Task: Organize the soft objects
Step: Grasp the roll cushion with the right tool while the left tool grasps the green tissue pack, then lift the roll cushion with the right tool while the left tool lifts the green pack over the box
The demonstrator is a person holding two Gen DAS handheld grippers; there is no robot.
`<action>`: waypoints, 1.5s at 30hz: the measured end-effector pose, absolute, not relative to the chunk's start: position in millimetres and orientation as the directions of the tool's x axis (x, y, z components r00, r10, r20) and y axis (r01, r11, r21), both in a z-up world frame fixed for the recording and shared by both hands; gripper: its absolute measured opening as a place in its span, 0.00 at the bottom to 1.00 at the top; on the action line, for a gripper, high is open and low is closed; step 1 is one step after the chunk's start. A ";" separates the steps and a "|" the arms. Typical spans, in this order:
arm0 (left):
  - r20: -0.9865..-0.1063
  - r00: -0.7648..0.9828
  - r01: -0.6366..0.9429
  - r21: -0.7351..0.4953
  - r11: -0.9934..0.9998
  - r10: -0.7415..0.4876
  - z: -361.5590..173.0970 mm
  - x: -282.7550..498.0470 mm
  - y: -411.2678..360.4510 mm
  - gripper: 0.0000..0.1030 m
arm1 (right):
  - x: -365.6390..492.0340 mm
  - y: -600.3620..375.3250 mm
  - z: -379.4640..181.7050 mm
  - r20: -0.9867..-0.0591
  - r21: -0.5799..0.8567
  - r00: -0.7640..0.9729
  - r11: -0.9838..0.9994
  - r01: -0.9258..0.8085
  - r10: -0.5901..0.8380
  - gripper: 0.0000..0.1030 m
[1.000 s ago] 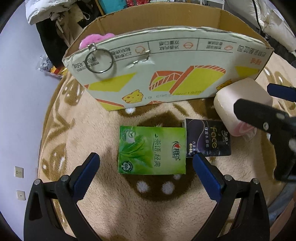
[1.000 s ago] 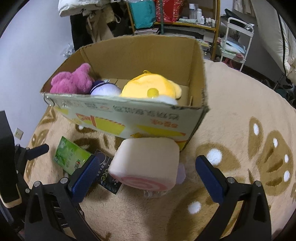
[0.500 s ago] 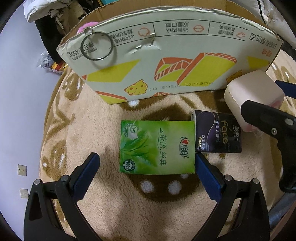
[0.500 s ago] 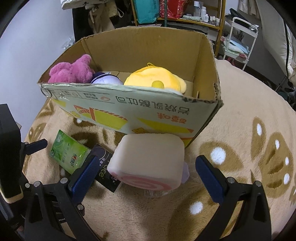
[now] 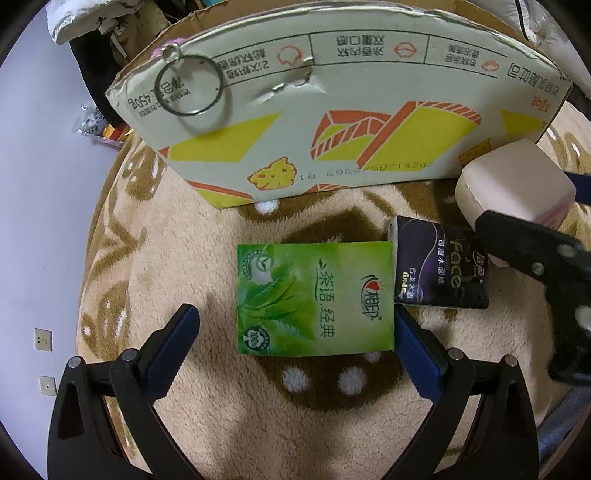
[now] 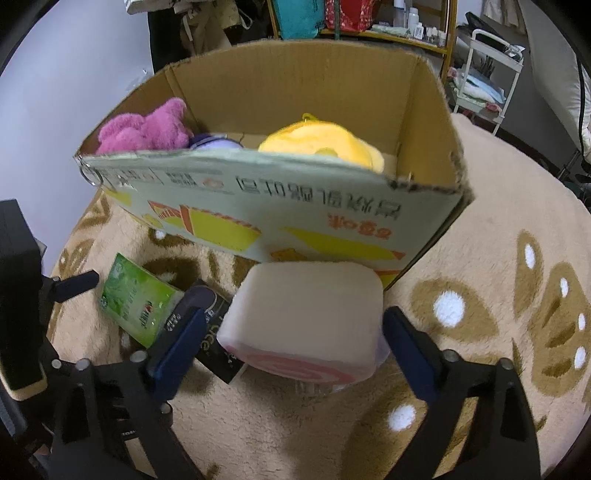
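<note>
Your right hand-held gripper [image 6: 291, 336] closing, jaws wide, straddling pale pink swirl-ended plush roll [image 6: 303, 314], pads not yet pressing. Left hand-held gripper [image 5: 295, 328] wide around green tissue pack [image 5: 314, 299]. Risk: left pad snags dark purple tissue pack [image 5: 439, 273]; squashy roll slips.

We see a beige patterned rug [image 6: 498, 206], a white trolley [image 6: 487, 62] and a wooden shelf [image 6: 388, 22] (cluttered) behind

Left gripper [image 5: 295, 339] open around green tissue pack [image 5: 314, 299] on rug [image 5: 229, 406]
</note>
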State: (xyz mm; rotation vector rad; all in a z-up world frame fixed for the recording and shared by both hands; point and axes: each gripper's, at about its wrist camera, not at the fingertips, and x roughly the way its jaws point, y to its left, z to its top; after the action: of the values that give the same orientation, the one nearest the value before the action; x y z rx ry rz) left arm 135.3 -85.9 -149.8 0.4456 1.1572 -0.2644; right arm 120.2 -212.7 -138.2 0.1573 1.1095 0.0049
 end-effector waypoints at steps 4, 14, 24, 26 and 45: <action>-0.920 0.393 0.434 0.193 0.880 0.008 -147.5 134.2 -86.9 0.92 | 119.9 -213.0 -141.1 -0.895 0.107 0.441 0.992 0.069 0.066 0.84; -0.933 0.358 0.425 0.143 0.894 -0.022 -147.8 137.0 -81.4 0.72 | 118.2 -212.5 -139.1 -0.894 0.106 0.443 0.992 0.071 0.064 0.80; -0.922 0.386 0.385 0.123 0.915 -0.039 -134.7 133.0 -73.9 0.72 | 110.4 -216.1 -131.7 -0.884 0.129 0.461 0.988 0.079 0.078 0.75; -0.920 0.389 0.377 0.113 0.919 -0.047 -131.9 131.2 -71.5 0.72 | 109.1 -215.8 -130.0 -0.883 0.132 0.463 0.988 0.078 0.081 0.75; -0.858 0.500 0.291 0.034 0.956 -0.122 -97.7 115.5 -51.3 0.72 | 85.8 -227.0 -103.0 -0.820 0.233 0.555 0.968 0.097 0.141 0.73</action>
State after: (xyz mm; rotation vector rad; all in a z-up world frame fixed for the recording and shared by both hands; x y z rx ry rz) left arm 115.5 -51.3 -97.7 0.1825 1.0185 -0.2511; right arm 85.8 -227.0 -103.0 0.2643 0.9857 0.0262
